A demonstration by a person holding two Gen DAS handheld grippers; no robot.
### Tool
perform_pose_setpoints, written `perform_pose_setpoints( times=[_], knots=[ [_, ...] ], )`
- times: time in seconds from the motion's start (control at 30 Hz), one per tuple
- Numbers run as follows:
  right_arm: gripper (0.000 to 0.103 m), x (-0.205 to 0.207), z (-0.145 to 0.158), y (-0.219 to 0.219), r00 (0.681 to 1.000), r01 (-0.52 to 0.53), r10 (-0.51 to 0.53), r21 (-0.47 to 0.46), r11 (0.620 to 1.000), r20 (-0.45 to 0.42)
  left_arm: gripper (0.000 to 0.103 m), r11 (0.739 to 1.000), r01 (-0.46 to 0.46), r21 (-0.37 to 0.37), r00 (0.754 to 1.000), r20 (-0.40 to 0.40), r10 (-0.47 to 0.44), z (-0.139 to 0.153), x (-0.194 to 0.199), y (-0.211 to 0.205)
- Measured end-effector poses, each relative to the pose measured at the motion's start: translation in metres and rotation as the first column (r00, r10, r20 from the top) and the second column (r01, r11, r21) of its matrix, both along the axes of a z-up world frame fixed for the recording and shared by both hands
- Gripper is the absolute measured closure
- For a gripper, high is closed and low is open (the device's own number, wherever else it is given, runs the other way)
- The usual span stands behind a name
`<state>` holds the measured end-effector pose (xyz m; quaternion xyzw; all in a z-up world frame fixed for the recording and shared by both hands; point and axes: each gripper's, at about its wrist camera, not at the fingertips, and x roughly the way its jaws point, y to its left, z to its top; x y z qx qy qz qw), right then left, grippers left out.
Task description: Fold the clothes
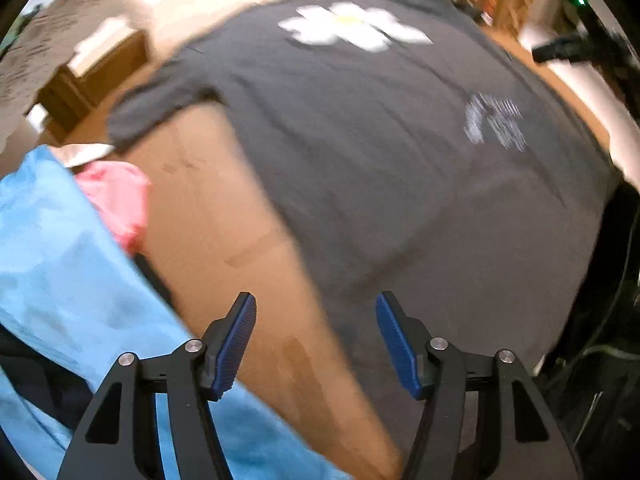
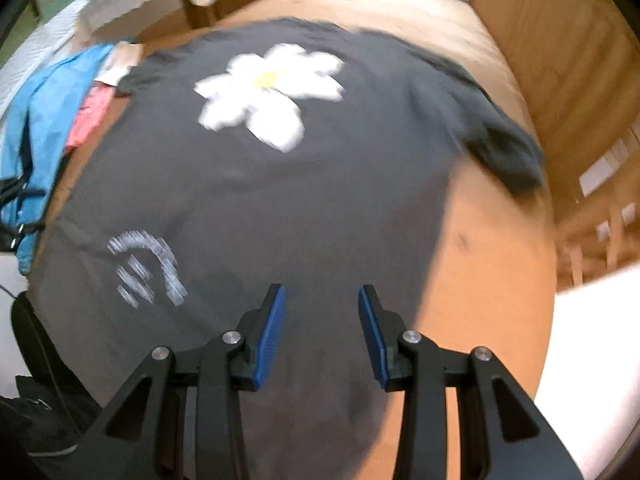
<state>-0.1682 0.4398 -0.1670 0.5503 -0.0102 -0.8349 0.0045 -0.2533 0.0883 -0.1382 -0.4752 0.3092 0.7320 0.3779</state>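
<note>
A dark grey T-shirt with a white daisy print lies spread flat on a brown cardboard-covered table. My left gripper hovers open over the shirt's lower left hem, with nothing between its blue pads. In the right wrist view the same T-shirt with its daisy fills the middle. My right gripper hangs open above the lower right part of the shirt near its side edge, holding nothing. Both views are blurred.
A light blue garment and a pink one lie at the table's left side. A cardboard box stands beyond on the left. A black stand is at the far right. Wooden furniture lies to the right.
</note>
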Motion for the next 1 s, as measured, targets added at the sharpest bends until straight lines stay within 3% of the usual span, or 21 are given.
perform_pose_setpoints(
  times=[0.07,0.13,0.3,0.43,0.57,0.67,0.73,0.77,1.0],
  knots=[
    [0.065,-0.03,0.016,-0.018,0.998,-0.054,0.054,-0.001,0.999,-0.028,0.043,0.998,-0.061,0.023,0.997,-0.038,0.062,0.014,-0.028,-0.006],
    [0.057,-0.068,0.03,-0.039,0.993,-0.104,0.104,0.0,0.995,-0.053,0.043,0.991,-0.126,0.053,0.99,-0.06,0.129,0.026,-0.055,-0.014],
    [0.057,-0.183,0.053,-0.097,0.972,-0.213,0.211,-0.007,0.977,-0.108,0.042,0.975,-0.214,0.06,0.969,-0.111,0.22,0.028,-0.136,-0.01],
    [0.057,-0.271,0.051,-0.155,0.952,-0.292,0.286,-0.038,0.956,-0.11,0.042,0.975,-0.222,0.03,0.967,-0.121,0.224,0.004,-0.194,0.002],
    [0.058,-0.347,0.021,-0.208,0.936,-0.346,0.342,-0.03,0.938,-0.078,0.042,0.968,-0.244,0.057,0.965,-0.089,0.248,-0.012,-0.23,0.002],
    [0.066,-0.378,-0.008,-0.228,0.934,-0.355,0.354,-0.022,0.934,-0.038,0.042,0.967,-0.244,0.068,0.967,-0.06,0.248,-0.022,-0.249,0.003],
    [0.087,-0.393,-0.025,-0.235,0.935,-0.353,0.353,-0.01,0.935,-0.012,0.042,0.97,-0.236,0.057,0.969,-0.061,0.239,-0.025,-0.253,0.009],
    [0.09,-0.398,-0.033,-0.236,0.937,-0.349,0.349,-0.001,0.937,0.0,0.042,0.971,-0.232,0.051,0.97,-0.061,0.234,-0.026,-0.256,0.012],
    [0.093,-0.408,-0.044,-0.209,0.96,-0.28,0.28,-0.053,0.958,-0.012,0.042,0.981,-0.195,-0.011,0.98,-0.054,0.194,-0.037,-0.266,0.032]
  ],
)
